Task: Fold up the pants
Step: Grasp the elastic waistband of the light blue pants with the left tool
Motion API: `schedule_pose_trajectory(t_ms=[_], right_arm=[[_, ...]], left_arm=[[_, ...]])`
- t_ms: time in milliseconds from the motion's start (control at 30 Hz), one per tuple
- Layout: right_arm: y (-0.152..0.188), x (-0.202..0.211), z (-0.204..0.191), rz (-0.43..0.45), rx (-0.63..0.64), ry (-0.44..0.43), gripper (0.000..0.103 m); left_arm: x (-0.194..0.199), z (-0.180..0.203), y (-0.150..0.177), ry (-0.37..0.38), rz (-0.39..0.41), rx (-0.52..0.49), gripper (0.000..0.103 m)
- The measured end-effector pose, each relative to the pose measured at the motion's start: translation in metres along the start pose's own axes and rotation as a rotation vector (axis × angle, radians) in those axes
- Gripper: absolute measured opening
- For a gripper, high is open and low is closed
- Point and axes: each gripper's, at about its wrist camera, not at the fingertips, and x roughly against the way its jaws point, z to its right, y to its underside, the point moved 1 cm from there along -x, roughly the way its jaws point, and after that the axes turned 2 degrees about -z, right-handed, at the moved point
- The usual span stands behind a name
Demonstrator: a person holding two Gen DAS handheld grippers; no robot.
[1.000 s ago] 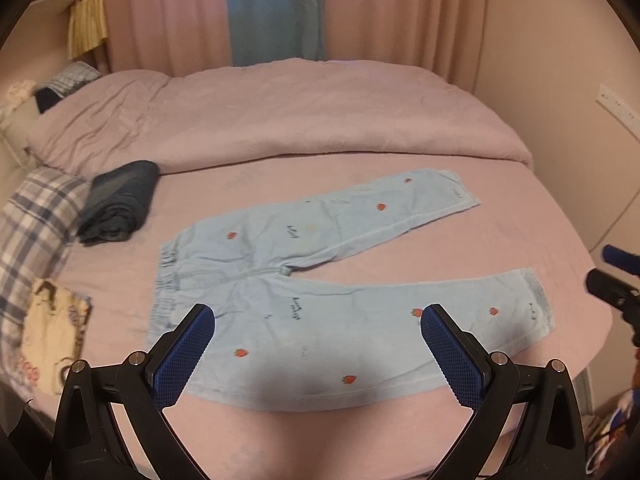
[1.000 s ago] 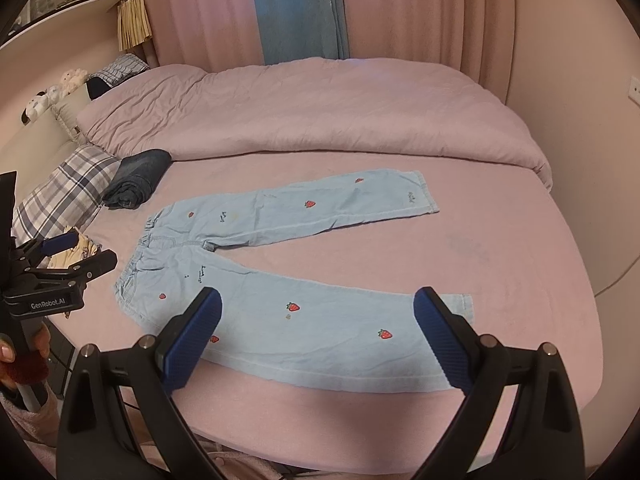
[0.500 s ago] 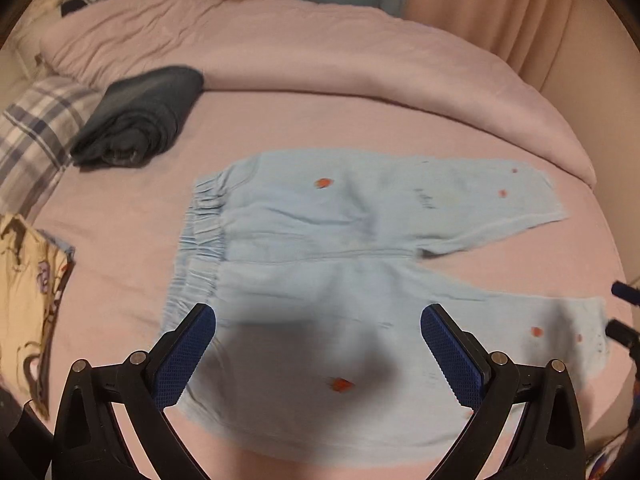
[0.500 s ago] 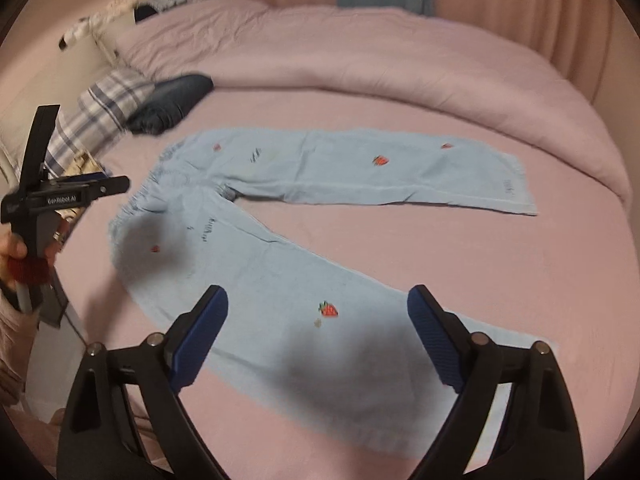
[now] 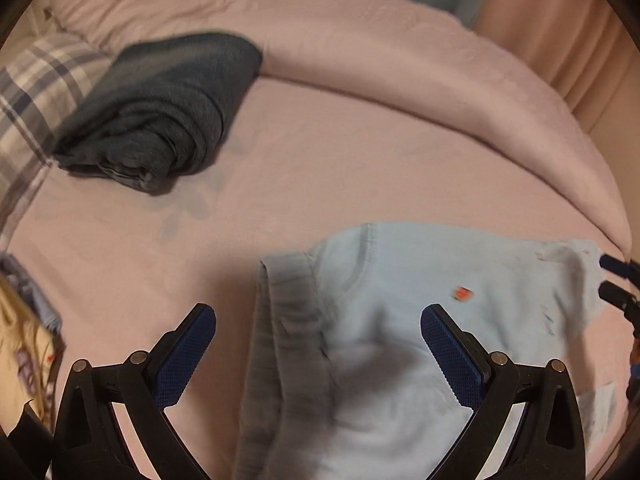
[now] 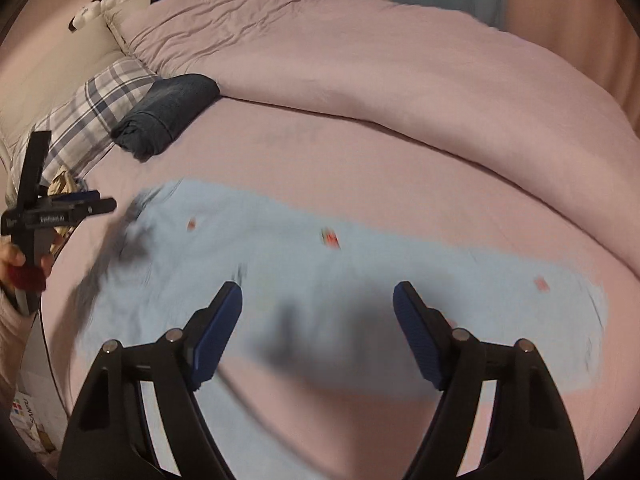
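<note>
Above a pink bed, both hand-held tools angled steeply down at light-blue pants dotted with small red motifs. Spread flat across the near half of the sheet, unfolded, legs running off to the right, elastic waistband toward the pillow side.

Left gripper spread wide, nothing between the blue pads, straddling the gathered waistband from above, apparently to take the waist edge as one anchor of a first fold. Whether the pads touch cloth: impossible to tell through the blur.

Right gripper poised over the nearer leg, jaws closing yet well apart, no fabric caught between them; a dark shadow directly beneath, suggesting little height left. Placement far along the leg from the other tool, presumably so that waist and leg can be lifted together and laid over the other half.

From the right wrist view, the other tool visible at the left edge, gripped by a hand near the waist end.

Off to the side, clear of the working area: a rolled dark garment against a plaid pillow, and a bunched pink duvet behind. Folding not yet begun, by the look of the flat cloth.
</note>
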Motion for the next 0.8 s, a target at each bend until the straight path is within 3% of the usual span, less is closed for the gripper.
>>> schedule_pose_trajectory(t_ms=[200,333,400,467,533,567,633,667,700,800], right_arm=[[-0.041,-0.083,-0.017,-0.128,0.134,-0.010,0.074],[-0.052,-0.111,-0.017,-0.167,0.169,-0.023,0.074],[-0.054,-0.120,-0.014,-0.183,0.175,-0.034,0.074],[-0.054,-0.137,-0.005,-0.238,0.180,-0.028,0.073],[-0.048,-0.147,-0.001,-0.276,0.183,-0.032,0.072],[-0.047,-0.146,-0.001,-0.268,0.191,-0.032,0.067],[-0.047,-0.140,-0.004,-0.268,0.212,-0.047,0.040],[-0.046,-0.136,-0.005,-0.265,0.233,-0.047,0.017],[-0.045,-0.132,-0.010,-0.260,0.275,-0.026,0.010],[-0.041,-0.123,-0.022,-0.267,0.389,0.036,0.006]], left_arm=[[-0.041,-0.013,-0.013,0.018,-0.092,-0.001,0.098],[-0.050,-0.018,-0.013,0.085,-0.110,-0.002,0.083],[-0.050,-0.016,-0.012,0.091,-0.098,-0.032,0.081],[-0.053,-0.015,-0.015,0.104,-0.098,-0.048,0.070],[-0.056,-0.011,-0.020,0.091,-0.093,-0.072,0.065],[-0.056,-0.009,-0.019,0.068,-0.091,-0.088,0.058],[-0.056,-0.007,-0.021,0.048,-0.091,-0.087,0.045],[-0.052,-0.008,-0.022,0.058,-0.084,-0.083,0.041],[-0.051,-0.008,-0.022,0.059,-0.077,-0.086,0.040],[-0.044,-0.004,-0.021,0.023,-0.037,-0.109,0.039]])
